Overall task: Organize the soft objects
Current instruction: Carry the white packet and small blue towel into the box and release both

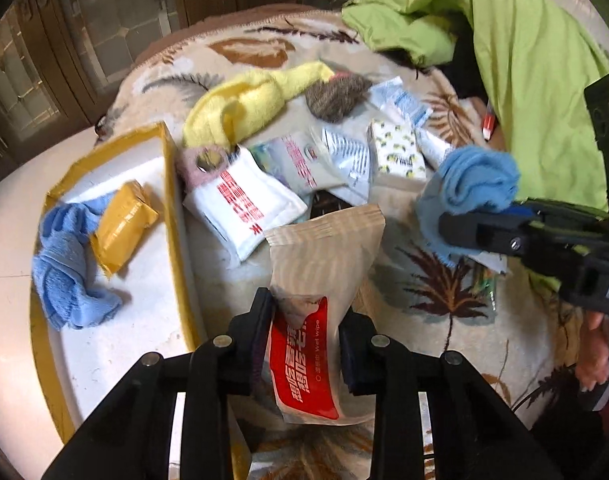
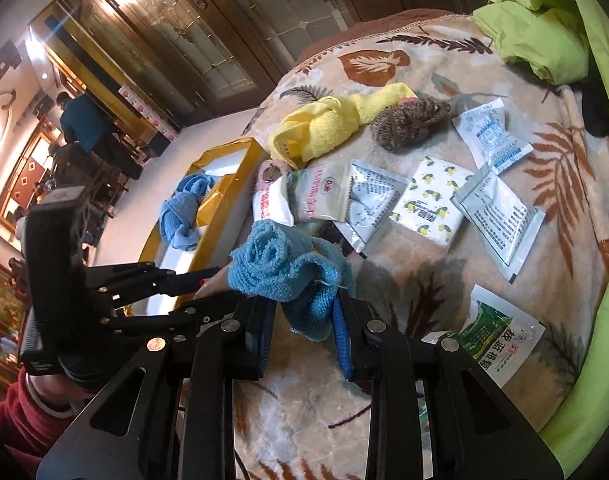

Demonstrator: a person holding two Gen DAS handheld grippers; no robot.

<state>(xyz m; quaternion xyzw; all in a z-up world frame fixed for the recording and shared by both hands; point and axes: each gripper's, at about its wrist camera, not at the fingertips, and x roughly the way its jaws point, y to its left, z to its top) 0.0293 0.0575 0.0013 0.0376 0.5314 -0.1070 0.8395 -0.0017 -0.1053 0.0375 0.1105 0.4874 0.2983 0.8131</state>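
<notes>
From my left wrist view, my left claw (image 1: 306,344) is clamped on a tan wet-wipe pack (image 1: 324,292) — its red label reads "Wet wipe" beside characters I can't make out. To the left sits a yellow-walled box (image 1: 172,200) with a white floor, holding a knotted blue towel (image 1: 68,264) and a yellow packet (image 1: 124,228) touching it. Just beside the box wall on the leaf-patterned blanket (image 1: 444,320) lies a white pack with red characters (image 1: 244,208), and behind it a yellow towel (image 1: 240,112). At the right edge, my right claw (image 1: 464,228) grips a blue cloth (image 1: 476,184).

From my right wrist view, my right claw (image 2: 304,328) is closed on the blue cloth (image 2: 284,268), held above the blanket (image 2: 424,280). The box (image 2: 244,168) shows the blue towel (image 2: 184,208) inside. Sachets lie spread on the blanket: one printed "DESICCANT" (image 2: 492,136), a lemon-print packet (image 2: 428,204), and a green packet with characters (image 2: 500,336). My left claw (image 2: 200,280) is seen side-on; its jaws I cannot tell from here.
</notes>
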